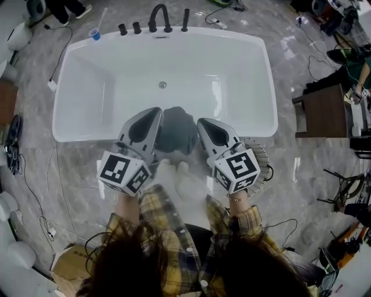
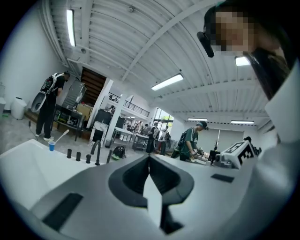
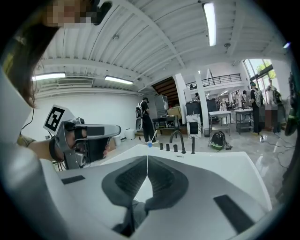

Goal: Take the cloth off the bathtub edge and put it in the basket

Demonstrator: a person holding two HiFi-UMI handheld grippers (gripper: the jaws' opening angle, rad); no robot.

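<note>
A dark grey cloth (image 1: 177,132) lies bunched over the near edge of the white bathtub (image 1: 87,137). My left gripper (image 1: 159,111) sits just left of it and my right gripper (image 1: 201,122) just right of it, both beside the cloth. In the left gripper view the jaws (image 2: 150,157) are shut tip to tip with nothing between them. In the right gripper view the jaws (image 3: 147,157) are likewise shut, and a bit of the cloth (image 3: 133,213) shows below them. A round basket (image 1: 262,152) stands on the floor by the tub, half hidden under my right gripper.
Black taps and a faucet (image 1: 159,17) stand on the tub's far rim, with a blue cup (image 1: 94,35) on the floor beyond. A dark wooden table (image 1: 324,110) stands at the right. Cables trail over the marble floor. People stand at benches in the background.
</note>
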